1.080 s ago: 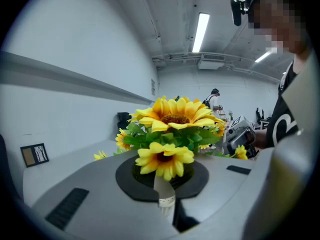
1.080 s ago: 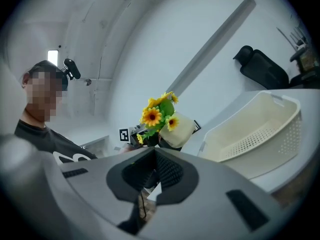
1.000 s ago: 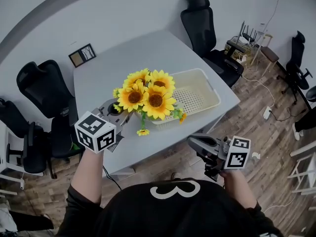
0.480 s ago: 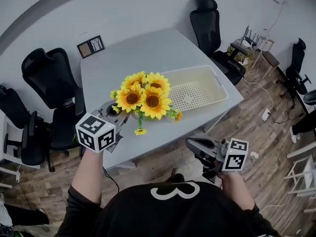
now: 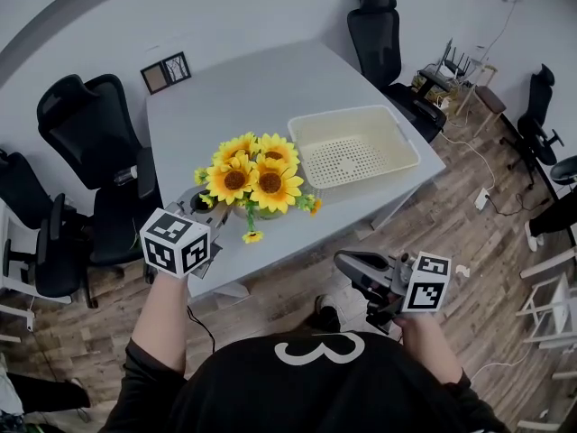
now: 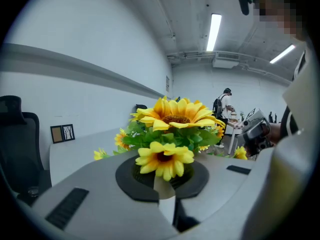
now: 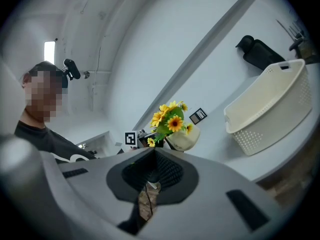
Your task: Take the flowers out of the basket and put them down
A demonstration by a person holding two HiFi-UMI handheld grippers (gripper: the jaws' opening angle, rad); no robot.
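Observation:
A bunch of yellow sunflowers [image 5: 248, 177] with green leaves is over the grey table [image 5: 234, 97], to the left of the cream basket [image 5: 394, 114] and apart from it. My left gripper [image 5: 212, 207] is shut on the bunch low down, at its near left side. In the left gripper view the flowers [image 6: 175, 119] rise straight out of the closed left gripper [image 6: 162, 184]. The right gripper view shows the flowers [image 7: 170, 121] with a cream pot-like base under them. The basket [image 7: 270, 109] holds nothing. My right gripper [image 5: 347, 264] is shut and empty, off the table's near edge.
A small framed picture [image 5: 165, 72] lies at the table's far left corner. Black office chairs stand at the left [image 5: 81, 124] and at the far right [image 5: 379, 25]. Wooden floor surrounds the table, and a person stands far back in the left gripper view.
The flowers, held in my left gripper, have moved left, away from the basket's left end, and now stand apart from it. The right gripper has barely moved.

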